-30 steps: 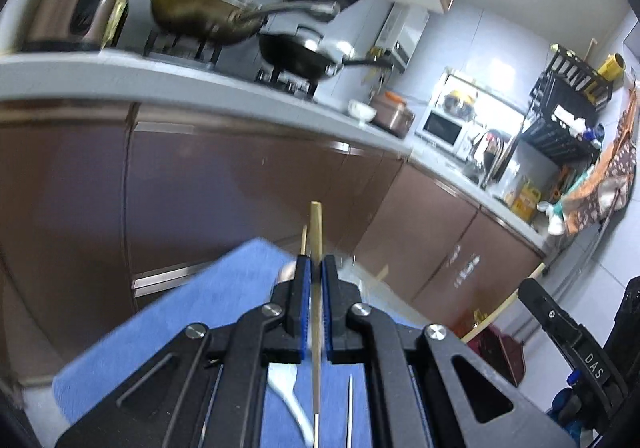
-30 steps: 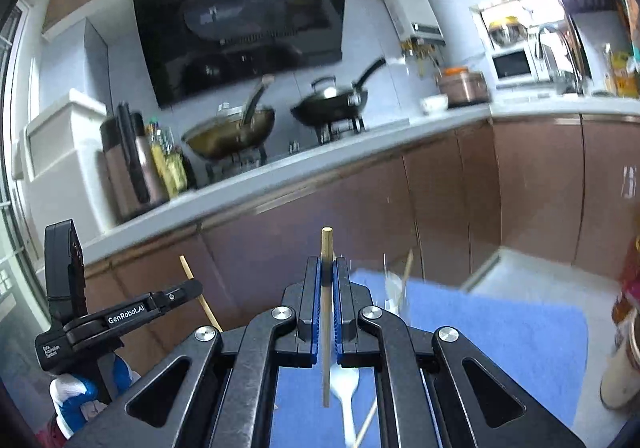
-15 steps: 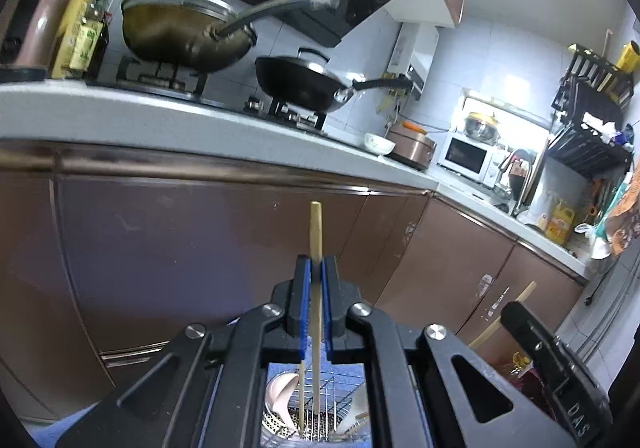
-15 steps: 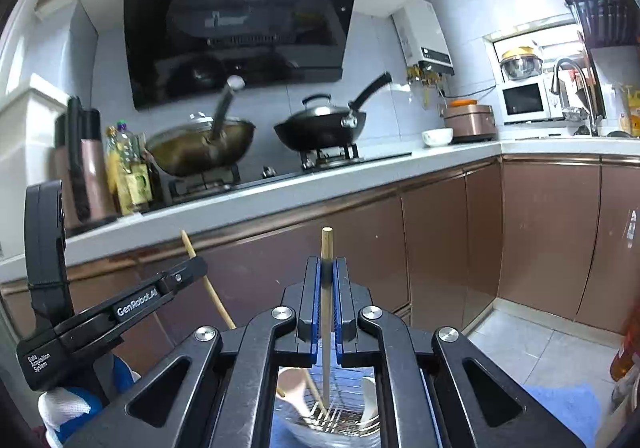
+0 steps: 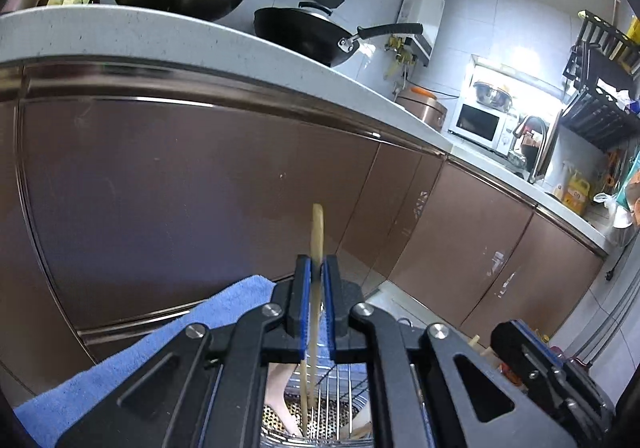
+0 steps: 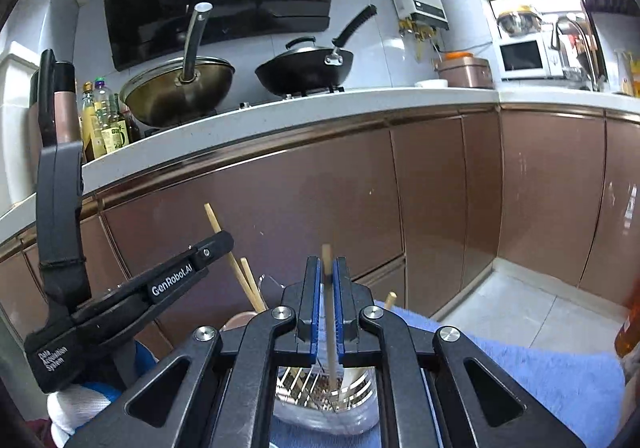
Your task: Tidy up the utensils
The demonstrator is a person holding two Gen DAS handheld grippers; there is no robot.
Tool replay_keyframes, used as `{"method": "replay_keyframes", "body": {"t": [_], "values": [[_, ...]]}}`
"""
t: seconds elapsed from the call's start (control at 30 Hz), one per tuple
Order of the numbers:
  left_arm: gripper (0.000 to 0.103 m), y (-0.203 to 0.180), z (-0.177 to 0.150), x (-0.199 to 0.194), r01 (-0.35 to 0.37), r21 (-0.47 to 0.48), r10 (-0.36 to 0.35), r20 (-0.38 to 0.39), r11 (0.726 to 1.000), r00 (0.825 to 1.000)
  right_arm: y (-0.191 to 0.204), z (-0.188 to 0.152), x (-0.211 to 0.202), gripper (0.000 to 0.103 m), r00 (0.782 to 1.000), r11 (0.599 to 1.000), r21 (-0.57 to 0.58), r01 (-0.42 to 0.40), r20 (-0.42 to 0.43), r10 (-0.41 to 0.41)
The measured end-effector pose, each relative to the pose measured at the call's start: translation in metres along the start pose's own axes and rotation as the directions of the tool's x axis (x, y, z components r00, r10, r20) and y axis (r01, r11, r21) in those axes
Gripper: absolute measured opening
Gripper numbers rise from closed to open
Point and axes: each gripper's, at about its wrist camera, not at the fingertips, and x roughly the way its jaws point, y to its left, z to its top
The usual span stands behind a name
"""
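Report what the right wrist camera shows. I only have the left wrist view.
Observer: The right hand-held gripper has an upright chopstick between its pads, with its lower end over the utensil holder.
Operator: Describe that holder.
Observer: It is a clear container with a metal basket inside, and it stands on the blue towel.
Operator: Say what is beside my left hand-held gripper.
Observer: A loose chopstick stands beside the one you hold, slanting down toward the holder.
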Motion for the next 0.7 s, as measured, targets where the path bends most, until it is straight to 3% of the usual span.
{"method": "replay_keyframes", "body": {"t": [0.07, 0.23, 0.33, 0.53, 0.7], "values": [[0.01, 0.002, 0.001, -0.002, 0.008, -0.008, -0.008, -0.017, 1.0, 1.0, -0.003, 0.002, -0.011, 0.039, 1.0, 1.0, 0.022, -0.003, 0.016, 0.002], [0.041, -0.001, 0.006, -0.028, 0.0, 0.015, 0.0, 0.016, 1.0, 1.0, 0.002, 0.011, -0.04, 0.043, 0.999, 1.0, 0.023, 0.011, 0.049, -0.012], [0.046, -0.003, 0.01, -0.052, -0.016, 0.033, 0.015, 0.032, 0.999, 0.999, 0.004, 0.015, -0.061, 0.045, 0.998, 0.999, 0.03, 0.03, 0.059, -0.031], [0.053, -0.012, 0.015, -0.111, -0.019, 0.081, 0.014, 0.063, 0.997, 0.998, 0.013, 0.013, -0.113, 0.061, 0.992, 0.996, 0.018, 0.087, 0.088, -0.089], [0.058, -0.021, 0.012, -0.172, -0.003, 0.119, -0.01, 0.106, 0.993, 0.994, 0.022, 0.008, -0.159, 0.081, 0.984, 0.99, 0.017, 0.139, 0.11, -0.14]]}}
